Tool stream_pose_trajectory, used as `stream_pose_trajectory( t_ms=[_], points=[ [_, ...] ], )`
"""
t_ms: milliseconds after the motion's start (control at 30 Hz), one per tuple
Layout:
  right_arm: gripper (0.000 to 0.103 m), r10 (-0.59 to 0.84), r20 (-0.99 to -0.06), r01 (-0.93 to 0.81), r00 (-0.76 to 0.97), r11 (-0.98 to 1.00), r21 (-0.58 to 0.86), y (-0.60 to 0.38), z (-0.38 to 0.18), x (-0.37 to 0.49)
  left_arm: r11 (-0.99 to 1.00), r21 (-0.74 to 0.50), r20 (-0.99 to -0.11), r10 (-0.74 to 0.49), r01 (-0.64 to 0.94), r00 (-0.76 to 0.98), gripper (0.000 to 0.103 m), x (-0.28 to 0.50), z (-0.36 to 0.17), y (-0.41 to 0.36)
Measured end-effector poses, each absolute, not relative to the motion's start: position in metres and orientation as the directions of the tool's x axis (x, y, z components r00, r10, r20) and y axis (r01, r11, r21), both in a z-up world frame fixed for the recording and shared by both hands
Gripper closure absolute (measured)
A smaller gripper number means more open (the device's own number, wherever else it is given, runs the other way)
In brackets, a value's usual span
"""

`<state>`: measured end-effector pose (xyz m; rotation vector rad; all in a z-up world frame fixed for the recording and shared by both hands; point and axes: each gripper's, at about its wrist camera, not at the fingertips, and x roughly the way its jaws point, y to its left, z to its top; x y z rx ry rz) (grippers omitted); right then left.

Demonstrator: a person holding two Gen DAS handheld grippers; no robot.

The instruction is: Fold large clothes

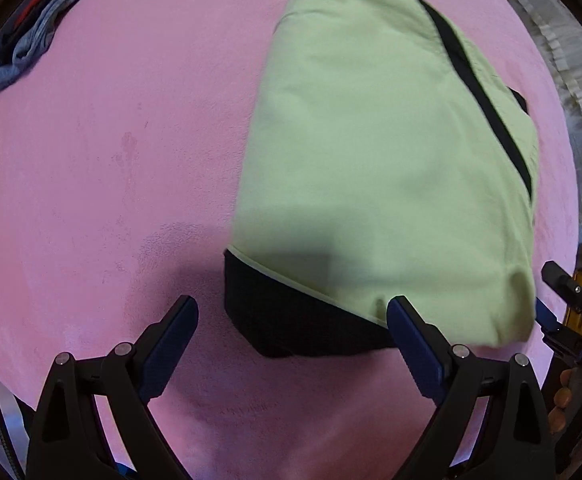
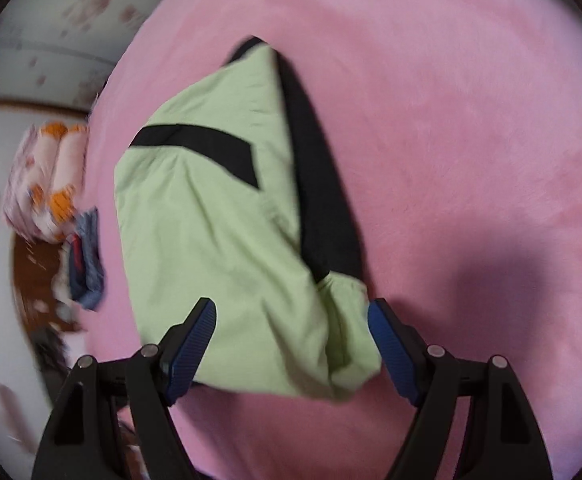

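1. The light-green garment (image 1: 371, 152) with black trim lies folded into a long bundle on the pink blanket (image 1: 111, 160), which looks like a bed cover. Its near end sits just ahead of both tools.
2. The left hand-held gripper (image 1: 293, 316) hangs with its jaws spread wide and nothing between them, over the black hem at the near left corner. The right hand-held gripper (image 2: 291, 322) is likewise spread, its two pads straddling the puffy near end of the green cloth without pinching it.
3. From where I stand, the step looks like taking the near edge for another fold. Each tool should bite at its own corner, catching every layer, black lining included.
4. Lift both corners level and together, or the bundle will skew.
5. The right view is blurred; steady up before closing.
6. A blue folded pile (image 1: 31, 40) sits at the far corner, well apart.
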<state>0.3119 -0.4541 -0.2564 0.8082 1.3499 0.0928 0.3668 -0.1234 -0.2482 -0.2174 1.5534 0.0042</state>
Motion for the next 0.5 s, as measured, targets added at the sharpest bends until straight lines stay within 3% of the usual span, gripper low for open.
stream_pose_trajectory(
  t_ms=[200, 500],
  points=[
    [0.025, 0.588, -0.772, 0.421, 0.240, 0.654, 0.629, -0.472, -0.296, 0.328, 0.961, -0.238, -0.970, -0.241, -0.142, -0.008, 0.009, 0.380, -0.273, -0.110],
    [0.025, 0.643, -0.691, 0.497, 0.332, 0.503, 0.707, -0.502, -0.302, 0.319, 0.921, -0.357, -0.931, -0.365, -0.154, -0.029, 0.006, 0.393, -0.291, -0.094]
  ],
)
